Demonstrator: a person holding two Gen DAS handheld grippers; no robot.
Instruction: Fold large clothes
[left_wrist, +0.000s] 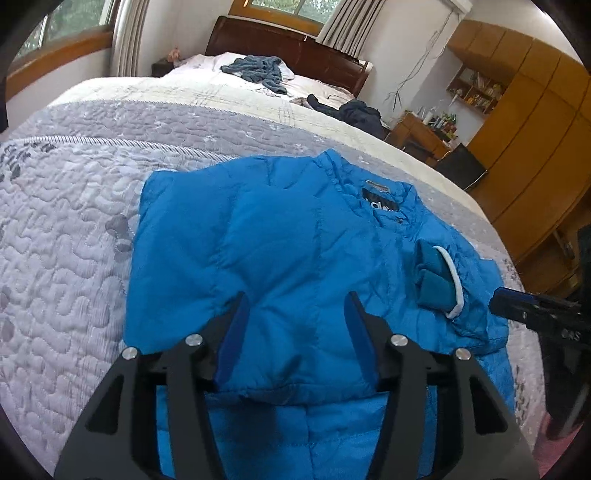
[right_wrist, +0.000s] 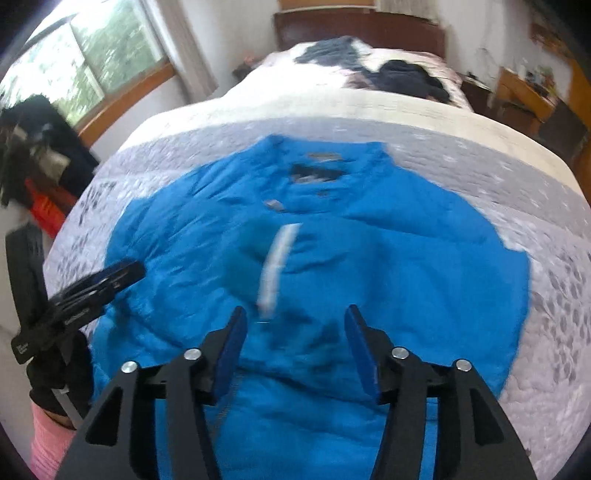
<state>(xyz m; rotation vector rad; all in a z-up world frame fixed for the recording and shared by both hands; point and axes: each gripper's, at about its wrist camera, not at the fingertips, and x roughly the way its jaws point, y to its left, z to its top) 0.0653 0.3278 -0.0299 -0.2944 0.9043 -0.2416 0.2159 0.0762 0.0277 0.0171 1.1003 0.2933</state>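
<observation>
A bright blue puffer jacket (left_wrist: 280, 251) lies spread on the grey quilted bedspread (left_wrist: 62, 236), collar and black label toward the headboard. One sleeve is folded across the body, its teal cuff with white trim (left_wrist: 439, 280) on top. My left gripper (left_wrist: 295, 306) hovers open over the jacket's lower left part, nothing between its blue pads. In the blurred right wrist view the jacket (right_wrist: 388, 251) fills the middle and the white cuff trim (right_wrist: 277, 266) sits just ahead of my right gripper (right_wrist: 293, 321), which is open and holds nothing.
A crumpled blue-grey garment (left_wrist: 258, 70) and a dark garment (left_wrist: 358, 110) lie near the pillows by the brown headboard (left_wrist: 288, 48). Wooden wardrobes (left_wrist: 532, 122) and a desk stand right of the bed. A pink sleeve (right_wrist: 48, 439) shows at the lower left in the right wrist view.
</observation>
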